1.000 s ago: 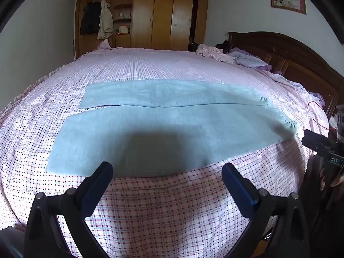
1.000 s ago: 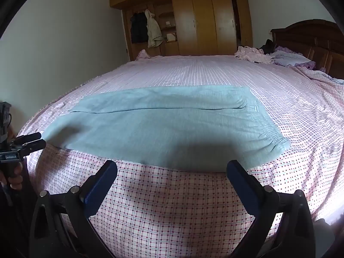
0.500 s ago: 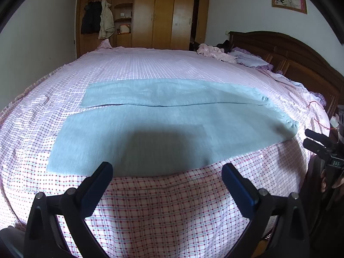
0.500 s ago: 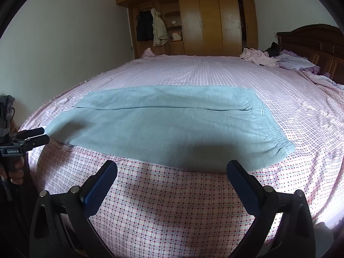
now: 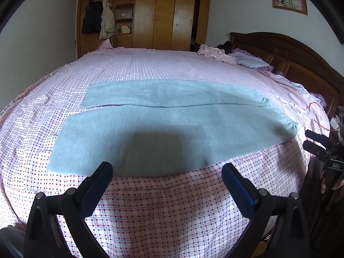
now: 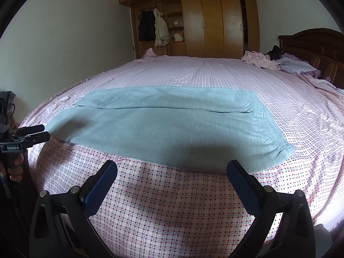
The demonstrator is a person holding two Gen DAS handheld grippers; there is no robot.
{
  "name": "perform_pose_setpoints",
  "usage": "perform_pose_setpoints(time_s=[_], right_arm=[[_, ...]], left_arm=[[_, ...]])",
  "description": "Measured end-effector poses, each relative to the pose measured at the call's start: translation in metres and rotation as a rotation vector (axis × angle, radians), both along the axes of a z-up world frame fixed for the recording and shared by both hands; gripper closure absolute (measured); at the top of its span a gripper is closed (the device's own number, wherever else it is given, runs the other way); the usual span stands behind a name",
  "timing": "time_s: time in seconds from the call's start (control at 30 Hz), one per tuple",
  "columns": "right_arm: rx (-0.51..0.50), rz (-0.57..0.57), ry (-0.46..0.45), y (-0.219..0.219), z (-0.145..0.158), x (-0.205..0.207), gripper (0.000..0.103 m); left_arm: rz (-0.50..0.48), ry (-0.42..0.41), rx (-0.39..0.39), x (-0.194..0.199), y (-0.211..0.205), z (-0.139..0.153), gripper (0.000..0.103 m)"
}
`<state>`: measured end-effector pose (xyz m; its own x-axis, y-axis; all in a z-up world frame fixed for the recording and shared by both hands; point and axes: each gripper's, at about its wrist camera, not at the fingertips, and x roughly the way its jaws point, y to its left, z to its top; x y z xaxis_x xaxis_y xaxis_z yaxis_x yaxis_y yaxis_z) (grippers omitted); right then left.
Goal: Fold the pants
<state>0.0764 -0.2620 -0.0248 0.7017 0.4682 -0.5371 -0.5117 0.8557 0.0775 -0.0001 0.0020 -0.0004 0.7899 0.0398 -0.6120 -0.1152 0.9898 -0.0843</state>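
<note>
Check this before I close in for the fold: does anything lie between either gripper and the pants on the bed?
Nothing visible does. Only bare checked sheet lies between the left gripper and the near edge of the pants. The same holds for the right gripper. Both have their jaws wide apart and hold nothing.

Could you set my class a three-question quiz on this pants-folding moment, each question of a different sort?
1. True or false: the left gripper holds the pants.
2. Multiple choice: the pants lie on (A) a wooden floor, (B) the checked bedspread, (C) a chair.
3. Fill in: the elastic waistband is at the pants' ____ end in the right wrist view.

Key: 1 false, its jaws are open and empty, as are those of the right gripper; 2 B; 3 right.
</note>
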Motion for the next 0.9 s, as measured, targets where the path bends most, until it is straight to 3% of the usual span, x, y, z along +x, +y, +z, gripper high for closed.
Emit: perform_pose_setpoints(time_s=[0.9], right_arm=[[-0.004, -0.012, 0.004, 0.0010, 0.0014, 0.0032, 0.005]], left_arm=[[-0.004, 0.011, 0.005, 0.0013, -0.0061, -0.0010, 0.000]])
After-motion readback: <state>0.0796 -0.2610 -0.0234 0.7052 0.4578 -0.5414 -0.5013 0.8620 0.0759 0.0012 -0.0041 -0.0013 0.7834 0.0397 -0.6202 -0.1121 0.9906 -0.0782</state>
